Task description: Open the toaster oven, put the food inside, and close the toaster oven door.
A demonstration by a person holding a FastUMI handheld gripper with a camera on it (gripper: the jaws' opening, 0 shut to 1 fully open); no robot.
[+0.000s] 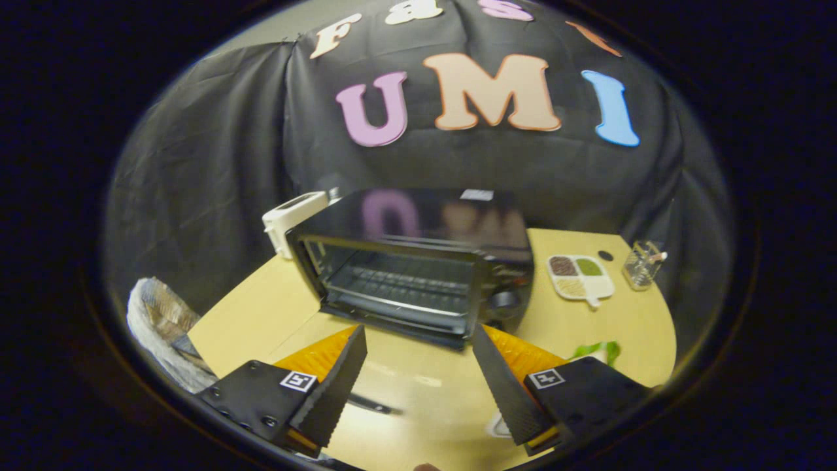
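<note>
Far left, off the table point(274, 314) edge: a bin point(160, 327) w/ crumpled liner. Behind the oven's left corner, a white gadget point(291, 219), can't tell what it is.

Center: toaster oven point(418, 261) sits on the table, angled a bit. Door looks dropped open; glass pane point(392, 386) seems to lie flat toward the camera, handle point(369, 404) showing as a dark bar btwn the fingers. Wire rack point(399, 288) visible inside, cavity looks bare. Knob point(505, 301) on the oven's right front panel.

Gripper point(418, 340) hangs just in front of the oven mouth, fingers spread wide, nothing gripped; tips near the oven's front lower edge.

Right of oven: divided plate point(580, 278) w/ three portions of food, well apart from the fingers. Past it, a clear glass cup point(642, 265) near the table's back edge. Closer in, something green point(598, 352) just beyond the right finger, partly hidden.
</note>
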